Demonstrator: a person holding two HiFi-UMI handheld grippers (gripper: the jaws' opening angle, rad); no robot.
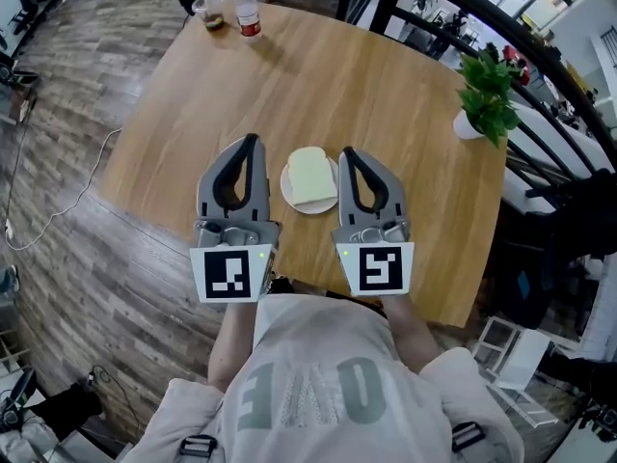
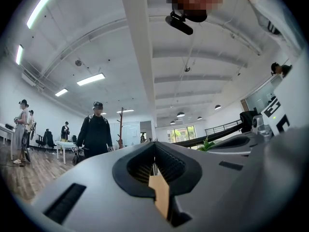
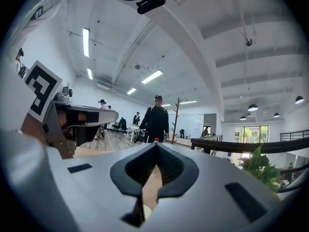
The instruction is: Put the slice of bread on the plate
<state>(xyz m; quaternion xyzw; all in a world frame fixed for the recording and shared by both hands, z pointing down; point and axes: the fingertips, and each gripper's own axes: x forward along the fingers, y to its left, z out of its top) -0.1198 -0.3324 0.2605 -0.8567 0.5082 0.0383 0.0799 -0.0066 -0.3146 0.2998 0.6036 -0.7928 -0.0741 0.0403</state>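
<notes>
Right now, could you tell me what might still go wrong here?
The slice of bread seems to overhang the far rim of the plate, so a nudge could slide it off. The shut left gripper and right gripper flank the plate closely in the head view; lowering them carelessly might knock it.

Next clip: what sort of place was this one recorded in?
Probably a large open-plan office or lab hall: a person in dark clothes stands near desks, strip lights line a high white ceiling, and a dark railing curves past the wooden table.

Round wooden table [image 1: 386, 95], plank floor [image 1: 87, 287], black railing [image 1: 511, 29], ceiling strip lights [image 2: 41, 6]
</notes>
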